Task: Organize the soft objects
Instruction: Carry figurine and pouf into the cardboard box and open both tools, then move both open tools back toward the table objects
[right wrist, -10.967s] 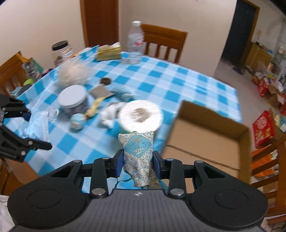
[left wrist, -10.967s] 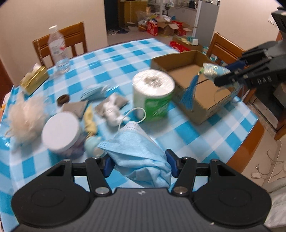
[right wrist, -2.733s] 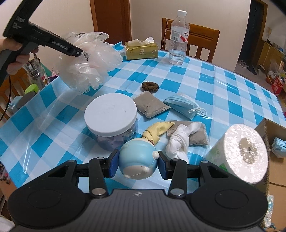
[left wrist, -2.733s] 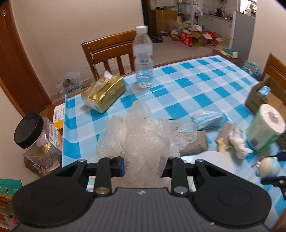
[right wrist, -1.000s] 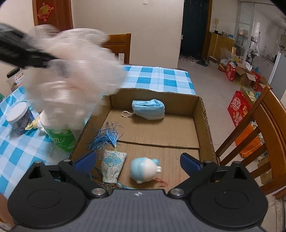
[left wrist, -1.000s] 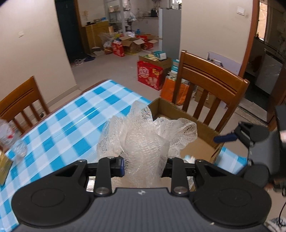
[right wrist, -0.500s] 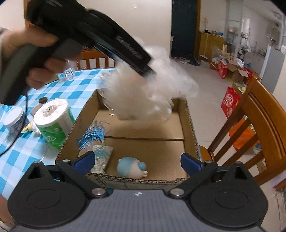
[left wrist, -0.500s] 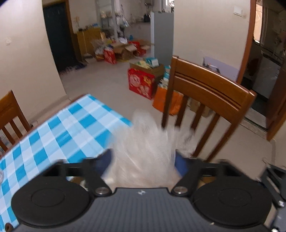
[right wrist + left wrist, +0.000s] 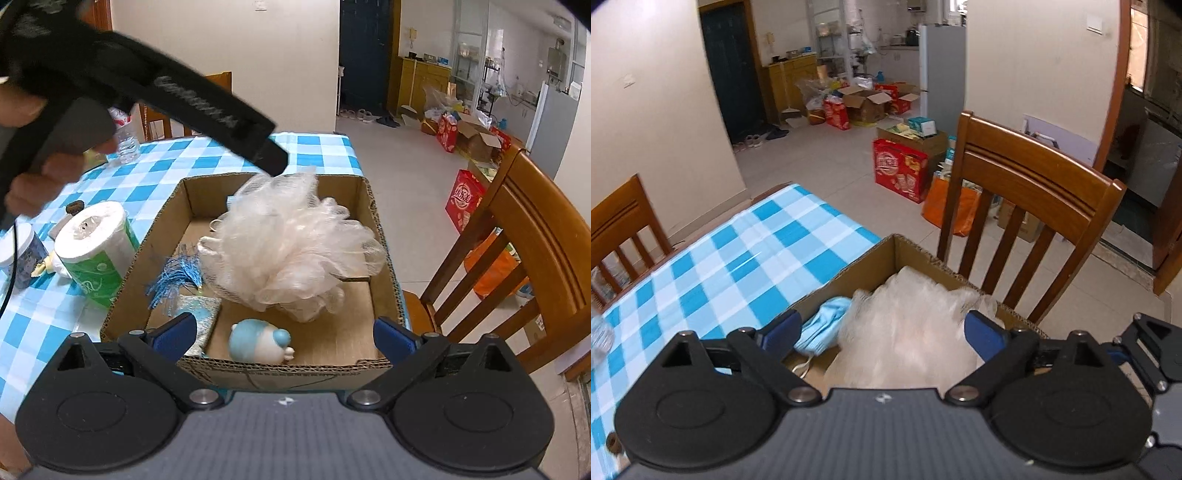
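left gripper [image 9: 882, 332], jaws opening off the mesh bath pouf [image 9: 291, 243], hangs just above it over the cardboard box [image 9: 384, 236]; right gripper [image 9: 284, 332] wide, empty, nearby.

We can read almost nothing. The red gift bag [image 9: 463, 201] on the floor at far right carries large white characters, too small for us to make out; white lettering on the left gripper [image 9: 273, 162] is blurred.

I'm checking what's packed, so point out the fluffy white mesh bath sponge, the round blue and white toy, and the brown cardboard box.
fluffy white mesh bath sponge [image 9: 291, 243], right wrist view, middle.
round blue and white toy [image 9: 258, 341], right wrist view, body.
brown cardboard box [image 9: 384, 258], right wrist view, right wall.
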`<state>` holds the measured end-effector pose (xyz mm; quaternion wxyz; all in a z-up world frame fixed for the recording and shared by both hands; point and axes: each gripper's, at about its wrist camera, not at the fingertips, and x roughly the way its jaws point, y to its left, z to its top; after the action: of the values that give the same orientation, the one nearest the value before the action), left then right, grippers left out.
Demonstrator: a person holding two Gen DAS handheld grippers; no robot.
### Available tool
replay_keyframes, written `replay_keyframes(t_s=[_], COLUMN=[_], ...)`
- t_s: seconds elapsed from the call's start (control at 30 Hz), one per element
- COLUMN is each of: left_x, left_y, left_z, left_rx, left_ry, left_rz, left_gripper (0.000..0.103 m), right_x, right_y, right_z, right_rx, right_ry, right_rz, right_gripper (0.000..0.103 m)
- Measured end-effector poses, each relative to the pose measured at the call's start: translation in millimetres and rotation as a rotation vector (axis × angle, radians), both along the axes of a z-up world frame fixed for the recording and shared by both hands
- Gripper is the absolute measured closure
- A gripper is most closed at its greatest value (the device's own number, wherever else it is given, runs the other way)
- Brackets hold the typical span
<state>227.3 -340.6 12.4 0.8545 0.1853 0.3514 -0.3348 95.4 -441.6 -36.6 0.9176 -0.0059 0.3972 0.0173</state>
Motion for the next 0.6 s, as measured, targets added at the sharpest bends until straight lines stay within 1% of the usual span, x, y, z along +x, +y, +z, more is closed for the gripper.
replay_keyframes(t_s=[0.1,0.2,0.3,0.4,0.6], left_x=[-9.5,-19.0,-30.6,-42.2,-57.9], left_y=[12.3,27.4,41.2,56.7,95.8], left_z=[4.3,10.2,13.8,14.9,12.2], left_rx=[-0.011,-0.036,-0.035,-0.038,-0.067], left_ry=[-0.006,0.005,0.003,-0.003,0.016], left_rz=[0.031,0.055,0.071,0.092,0.123], left_gripper=[0.007,0.005,0.005,0.005,0.005], right_x=[1.0,1.7,3.8,3.5,1.3], right_y=[2.5,6.7,13.6,20.6,44.0], right_z=[2.0,5.1,7.0,8.0,9.3], right_rx=[0.0,-0.002,-0.008,0.0,-0.03], right_ry=[-0.006,-0.008,-0.002,0.001,0.005], right_rz=[-0.011,-0.006,-0.001,0.004,0.011], right_gripper=[0.0,0.0,0.0,0.0,0.0])
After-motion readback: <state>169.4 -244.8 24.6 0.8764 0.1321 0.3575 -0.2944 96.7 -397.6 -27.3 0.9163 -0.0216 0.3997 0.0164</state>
